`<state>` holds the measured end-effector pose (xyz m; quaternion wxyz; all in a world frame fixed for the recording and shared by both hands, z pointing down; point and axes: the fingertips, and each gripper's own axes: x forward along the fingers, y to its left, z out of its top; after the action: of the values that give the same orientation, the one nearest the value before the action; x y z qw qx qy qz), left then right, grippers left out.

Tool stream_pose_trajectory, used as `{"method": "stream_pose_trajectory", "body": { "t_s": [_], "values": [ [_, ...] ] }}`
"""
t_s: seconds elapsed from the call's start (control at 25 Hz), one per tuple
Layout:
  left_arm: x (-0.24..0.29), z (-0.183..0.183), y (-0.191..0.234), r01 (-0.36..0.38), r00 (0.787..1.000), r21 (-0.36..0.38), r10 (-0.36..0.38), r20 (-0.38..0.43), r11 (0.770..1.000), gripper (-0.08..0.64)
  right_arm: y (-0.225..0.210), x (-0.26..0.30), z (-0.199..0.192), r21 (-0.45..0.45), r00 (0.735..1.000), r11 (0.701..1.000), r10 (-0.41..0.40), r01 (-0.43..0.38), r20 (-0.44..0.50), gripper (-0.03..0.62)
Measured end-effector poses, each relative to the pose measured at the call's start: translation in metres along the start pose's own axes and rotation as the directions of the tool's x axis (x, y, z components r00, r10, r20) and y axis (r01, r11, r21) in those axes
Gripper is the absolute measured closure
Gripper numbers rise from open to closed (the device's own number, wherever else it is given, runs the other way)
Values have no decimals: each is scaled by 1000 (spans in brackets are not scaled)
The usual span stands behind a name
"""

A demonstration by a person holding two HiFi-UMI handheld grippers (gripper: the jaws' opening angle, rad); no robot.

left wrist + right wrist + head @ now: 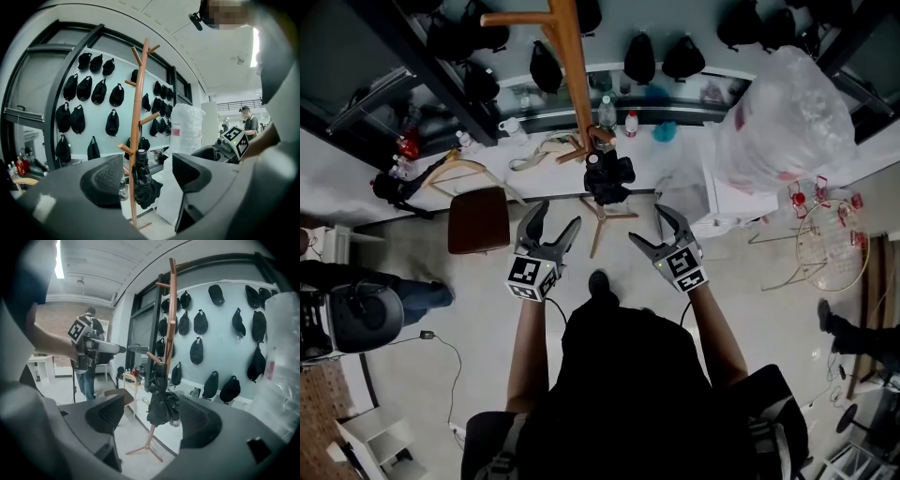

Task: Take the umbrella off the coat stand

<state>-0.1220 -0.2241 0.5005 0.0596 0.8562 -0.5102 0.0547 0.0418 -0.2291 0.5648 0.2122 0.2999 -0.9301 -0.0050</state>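
A pale wall behind the coat stand (137, 117) carries rows of black caps (77, 86) on hooks. To the right of the coat stand sits a big clear plastic sack (783, 122), stuffed full, and a long white counter (694, 150) with small bottles runs along the wall behind the stand's foot. The coat stand itself is a tall wooden pole with pegs angled upward and splayed legs on the pale floor. A brown stool (478, 220) stands to its left.

The umbrella (144, 180), black and folded into a loose bundle, hangs from a low peg against the pole, well clear of the floor.

In front of the coat stand a person holds out both arms. The left tongs (559, 216) and the right tongs (647, 225) both point at the stand with their jaws spread wide and nothing between the pads; in each gripper view the umbrella shows through the gap, but farther off, not touched.

By my reading the task has barely begun: the approach is under way, while the grasp and the lift off the peg remain to be done.
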Motion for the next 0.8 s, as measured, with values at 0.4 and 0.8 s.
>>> {"method": "stream_pose_trajectory", "body": {
  "t_s": [0.4,0.8],
  "values": [
    [15,-3,43,54,999,7,-54,-9,999,245,-2,41,8,26,999,999,-46,46,-13,232],
    [29,-4,75,117,993,22,-116,-10,993,245,0,77,18,38,996,995,-88,88,-11,230]
  ]
}}
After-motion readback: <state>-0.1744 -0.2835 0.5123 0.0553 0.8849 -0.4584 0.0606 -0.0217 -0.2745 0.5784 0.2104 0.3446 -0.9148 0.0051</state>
